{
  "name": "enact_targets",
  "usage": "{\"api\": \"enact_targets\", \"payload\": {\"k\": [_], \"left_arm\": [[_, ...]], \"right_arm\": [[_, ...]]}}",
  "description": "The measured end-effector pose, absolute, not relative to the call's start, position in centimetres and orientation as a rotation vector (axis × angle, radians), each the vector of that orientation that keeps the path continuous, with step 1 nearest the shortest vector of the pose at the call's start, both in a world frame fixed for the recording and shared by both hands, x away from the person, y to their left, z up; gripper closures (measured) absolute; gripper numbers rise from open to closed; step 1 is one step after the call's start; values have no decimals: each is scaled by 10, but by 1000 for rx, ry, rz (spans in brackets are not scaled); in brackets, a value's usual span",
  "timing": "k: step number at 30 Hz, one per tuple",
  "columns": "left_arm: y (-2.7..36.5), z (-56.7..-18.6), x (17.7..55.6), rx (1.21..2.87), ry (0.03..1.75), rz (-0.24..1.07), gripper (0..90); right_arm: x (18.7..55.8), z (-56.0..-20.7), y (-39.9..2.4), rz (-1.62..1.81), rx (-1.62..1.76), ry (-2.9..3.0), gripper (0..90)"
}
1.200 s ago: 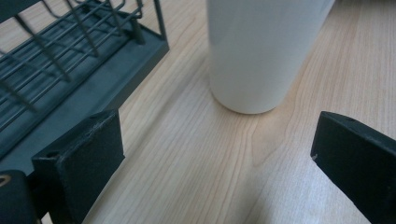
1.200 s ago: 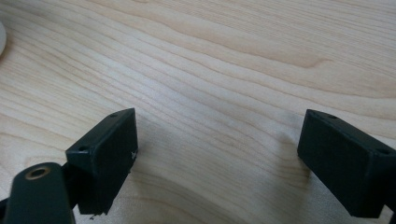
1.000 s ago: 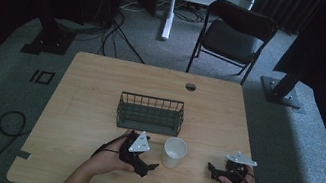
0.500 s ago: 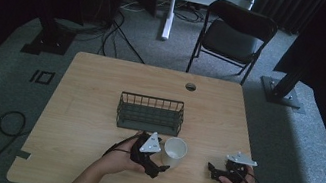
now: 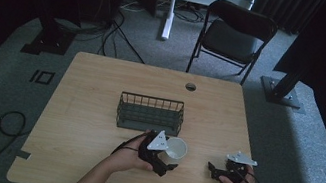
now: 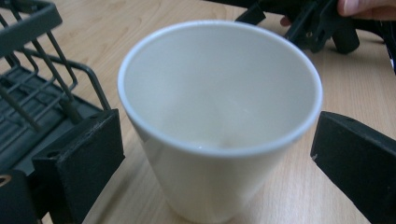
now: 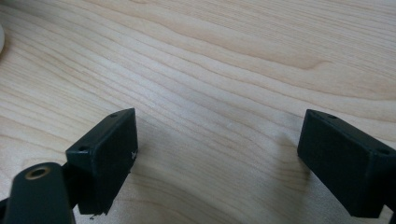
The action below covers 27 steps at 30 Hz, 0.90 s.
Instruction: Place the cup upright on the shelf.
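A white cup (image 5: 176, 149) stands upright on the wooden table (image 5: 97, 105), just in front of the dark wire basket (image 5: 149, 113). In the left gripper view the cup (image 6: 219, 126) is empty and sits between the two black jaws, with a gap on each side. My left gripper (image 5: 167, 159) is open around it. My right gripper (image 5: 212, 170) rests on the table at the front right, open, with only bare wood (image 7: 224, 84) between its jaws.
The basket (image 6: 32, 88) lies close on the left of the cup in the left gripper view. A cable hole (image 5: 191, 86) marks the table's far side. A black folding chair (image 5: 234, 38) stands beyond the table.
My left gripper has moved right and forward until its jaws stand on either side of the cup. The right gripper has stayed where it was.
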<state>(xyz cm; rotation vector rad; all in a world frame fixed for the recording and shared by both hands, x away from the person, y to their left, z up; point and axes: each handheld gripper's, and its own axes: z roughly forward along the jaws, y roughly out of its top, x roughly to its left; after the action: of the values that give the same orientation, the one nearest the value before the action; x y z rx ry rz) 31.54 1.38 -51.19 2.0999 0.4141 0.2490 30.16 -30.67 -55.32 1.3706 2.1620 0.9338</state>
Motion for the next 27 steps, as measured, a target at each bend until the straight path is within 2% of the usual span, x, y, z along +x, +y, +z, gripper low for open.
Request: {"api": "enact_targets", "payload": {"k": [12,15,16,20,27], "left_arm": [[0,-516,320,2075,417,235,48],[-1,-518,320,2078,413,255,77],[-2,-518,320,2084,423,262,128],[-2,-519,320,2073,429,259,201],[-2,-516,317,2088,409,284,211]], "right_arm": [[302,-553,-307,934,1371,2162,119],[302,-553,-307,934,1370,2162,119],[302,-553,-307,933,1370,2162,119],[302,-553,-307,934,1371,2162,119],[302,-553,-307,934,1371,2162,119]]}}
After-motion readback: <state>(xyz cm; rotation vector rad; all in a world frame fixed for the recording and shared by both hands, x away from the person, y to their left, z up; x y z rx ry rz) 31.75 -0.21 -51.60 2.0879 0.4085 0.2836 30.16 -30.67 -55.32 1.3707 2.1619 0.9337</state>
